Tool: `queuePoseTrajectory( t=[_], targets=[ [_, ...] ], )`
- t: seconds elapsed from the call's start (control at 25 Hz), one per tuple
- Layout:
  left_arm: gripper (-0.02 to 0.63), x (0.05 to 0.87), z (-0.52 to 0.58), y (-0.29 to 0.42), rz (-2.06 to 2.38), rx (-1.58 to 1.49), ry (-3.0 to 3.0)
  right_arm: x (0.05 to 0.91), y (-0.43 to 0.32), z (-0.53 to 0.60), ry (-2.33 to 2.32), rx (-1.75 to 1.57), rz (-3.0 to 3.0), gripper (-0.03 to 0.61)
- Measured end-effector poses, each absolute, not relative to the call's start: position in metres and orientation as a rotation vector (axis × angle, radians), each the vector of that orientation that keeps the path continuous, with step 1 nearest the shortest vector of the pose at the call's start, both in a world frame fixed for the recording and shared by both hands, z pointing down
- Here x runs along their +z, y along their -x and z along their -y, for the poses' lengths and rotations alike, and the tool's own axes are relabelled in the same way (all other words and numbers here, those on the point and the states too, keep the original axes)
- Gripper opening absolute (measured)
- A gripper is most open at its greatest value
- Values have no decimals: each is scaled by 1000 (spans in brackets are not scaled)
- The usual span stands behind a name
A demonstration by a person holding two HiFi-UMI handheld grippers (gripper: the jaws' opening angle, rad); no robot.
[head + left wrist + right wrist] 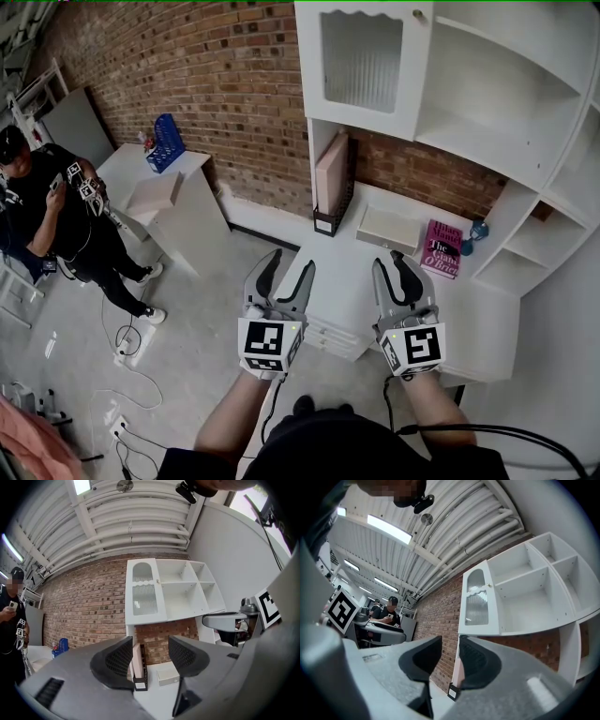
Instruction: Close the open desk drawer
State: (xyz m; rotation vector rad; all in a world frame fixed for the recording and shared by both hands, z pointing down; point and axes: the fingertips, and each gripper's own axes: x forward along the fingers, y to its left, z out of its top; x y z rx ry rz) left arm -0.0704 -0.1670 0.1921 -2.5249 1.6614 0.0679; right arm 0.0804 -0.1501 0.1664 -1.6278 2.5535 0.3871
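Observation:
The white desk with a tall hutch stands against the brick wall. Its stacked drawer fronts show at the desk's near edge between my two grippers; one sticks out a little. My left gripper hovers over the desk's left front corner, jaws open and empty; in the left gripper view it points at the hutch. My right gripper hangs over the desk top, jaws apart by a narrow gap with nothing between; the right gripper view shows that same gap. Neither gripper touches the drawers.
On the desk stand a black file holder with a pink folder, a shallow white box, a pink book and a small blue object. A person stands at left near a white side table. Cables lie on the floor.

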Motion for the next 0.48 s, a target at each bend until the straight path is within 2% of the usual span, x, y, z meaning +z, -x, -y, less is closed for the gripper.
queuePoseTrajectory(
  t=[0.48],
  targets=[
    [235, 194, 167, 63, -1683, 62, 2522, 172, -88, 154, 1604, 359, -2562, 112]
  ],
)
